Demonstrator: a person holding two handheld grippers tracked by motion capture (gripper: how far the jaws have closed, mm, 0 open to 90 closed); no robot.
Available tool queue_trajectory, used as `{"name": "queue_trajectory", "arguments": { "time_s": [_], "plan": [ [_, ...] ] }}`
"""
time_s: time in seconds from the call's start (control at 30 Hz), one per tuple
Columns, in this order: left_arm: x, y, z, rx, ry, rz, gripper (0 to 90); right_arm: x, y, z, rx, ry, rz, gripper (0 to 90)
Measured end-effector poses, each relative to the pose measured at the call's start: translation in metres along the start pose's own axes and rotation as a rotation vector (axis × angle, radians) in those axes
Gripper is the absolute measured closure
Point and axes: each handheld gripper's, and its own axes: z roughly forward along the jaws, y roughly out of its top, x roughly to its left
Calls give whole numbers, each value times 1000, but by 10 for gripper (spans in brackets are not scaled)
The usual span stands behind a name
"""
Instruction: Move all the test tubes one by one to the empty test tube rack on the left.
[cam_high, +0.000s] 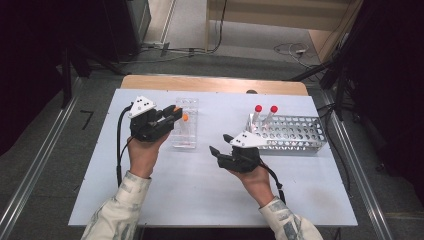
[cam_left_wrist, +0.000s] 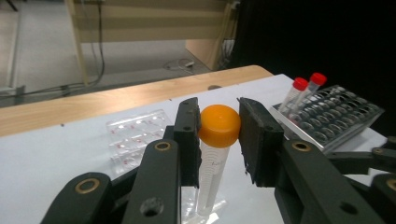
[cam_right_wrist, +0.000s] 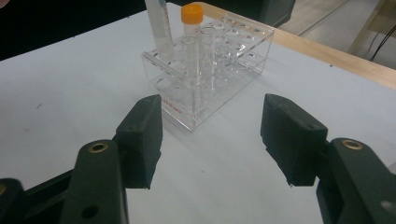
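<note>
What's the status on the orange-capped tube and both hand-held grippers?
Left hand-held gripper shut on orange-capped tube, above clear rack. Right hand-held gripper open, empty. Nothing in the way.

High view looks down from above the white tabletop (cam_high: 200, 190); both tool views sit close, sharing the clear plastic tube rack (cam_right_wrist: 210, 70).

Bare table (cam_high: 190, 180) between clear rack (cam_high: 184, 142) and metal rack (cam_high: 300, 137)

Two red-capped tubes (cam_high: 265, 116), two orange-capped tubes (cam_right_wrist: 192, 28), two racks (cam_high: 185, 130)
</note>
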Motion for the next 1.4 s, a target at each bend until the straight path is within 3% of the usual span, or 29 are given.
{"name": "queue_trajectory", "arguments": {
  "time_s": [0.63,0.93,1.4],
  "plan": [
    [-2,-15,18,30,57,49,700,-1,-1,-1,2,-5,4,369],
    [-3,-31,30,90,78,70,698,0,-2,0,4,-4,4,369],
    [-2,-34,31,104,71,67,645,-1,-2,-1,6,-2,4,369]
  ]
}}
